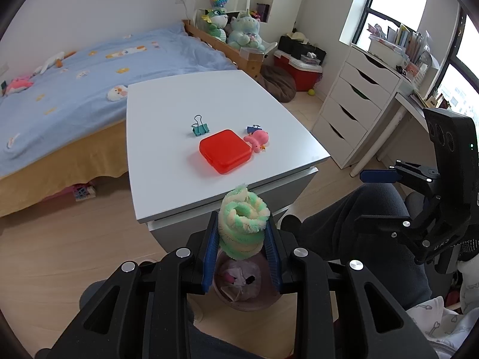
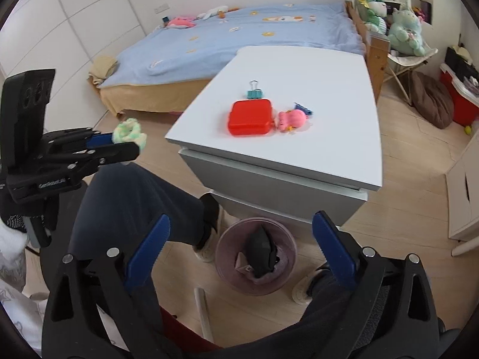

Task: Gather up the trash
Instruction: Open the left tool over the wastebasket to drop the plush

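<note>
We are in a bedroom with a blue-covered bed far behind a white table, and on the wood floor just at the table's near edge sits the mauve bin. The striped green-and-cream fuzzy coil — the piece of trash in hand — is clamped between the blue pads of our left gripper, held in the air roughly over the bin's mouth, which shows below and behind it in the left wrist view. Our right gripper stands wide apart with nothing between its pads, poised above the same bin, where a dark scrap already lies. To do this well, we should centre the coil over the opening before letting go — it looks light and springy, so a low release seems wiser. A red case, a pink toy and two binder clips remain on the table.
</note>
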Action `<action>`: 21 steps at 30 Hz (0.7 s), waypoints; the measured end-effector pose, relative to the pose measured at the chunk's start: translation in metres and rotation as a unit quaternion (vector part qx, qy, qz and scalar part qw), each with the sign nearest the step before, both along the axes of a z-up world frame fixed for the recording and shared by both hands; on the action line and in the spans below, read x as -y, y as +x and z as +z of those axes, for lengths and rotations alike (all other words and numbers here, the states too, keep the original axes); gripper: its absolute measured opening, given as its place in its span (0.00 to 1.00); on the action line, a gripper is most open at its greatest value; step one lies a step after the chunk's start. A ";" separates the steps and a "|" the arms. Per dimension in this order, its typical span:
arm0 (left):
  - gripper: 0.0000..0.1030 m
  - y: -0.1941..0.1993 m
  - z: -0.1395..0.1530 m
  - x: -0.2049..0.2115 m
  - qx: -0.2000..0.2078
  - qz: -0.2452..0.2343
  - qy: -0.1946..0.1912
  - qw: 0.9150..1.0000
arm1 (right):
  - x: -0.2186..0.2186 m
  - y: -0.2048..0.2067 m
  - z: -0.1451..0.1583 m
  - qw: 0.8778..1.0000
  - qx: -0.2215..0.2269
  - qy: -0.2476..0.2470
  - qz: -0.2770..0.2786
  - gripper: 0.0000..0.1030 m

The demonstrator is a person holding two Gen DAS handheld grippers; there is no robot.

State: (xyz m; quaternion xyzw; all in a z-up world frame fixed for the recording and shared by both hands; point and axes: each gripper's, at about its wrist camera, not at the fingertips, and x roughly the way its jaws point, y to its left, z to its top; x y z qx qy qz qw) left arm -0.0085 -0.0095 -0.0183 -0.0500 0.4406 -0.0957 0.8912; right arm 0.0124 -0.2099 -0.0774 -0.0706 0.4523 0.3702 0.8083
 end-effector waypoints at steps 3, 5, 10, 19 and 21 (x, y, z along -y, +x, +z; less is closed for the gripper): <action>0.28 0.000 -0.001 0.002 -0.002 -0.005 -0.001 1.000 | 0.003 0.003 0.002 1.000 0.000 0.002 -0.008 0.94; 0.28 0.001 -0.002 0.003 -0.003 -0.008 -0.001 1.000 | 0.005 0.004 0.004 1.000 0.001 0.003 -0.013 0.95; 0.28 0.001 -0.001 0.009 -0.003 -0.019 -0.004 1.000 | 0.009 0.005 0.010 1.000 0.011 0.005 -0.022 0.95; 0.28 0.000 0.001 0.027 -0.002 -0.044 -0.006 0.999 | 0.022 0.008 0.018 0.999 0.024 0.006 -0.046 0.95; 0.28 0.000 0.002 0.032 -0.002 -0.052 -0.006 0.999 | 0.026 0.010 0.019 0.998 0.025 0.007 -0.053 0.95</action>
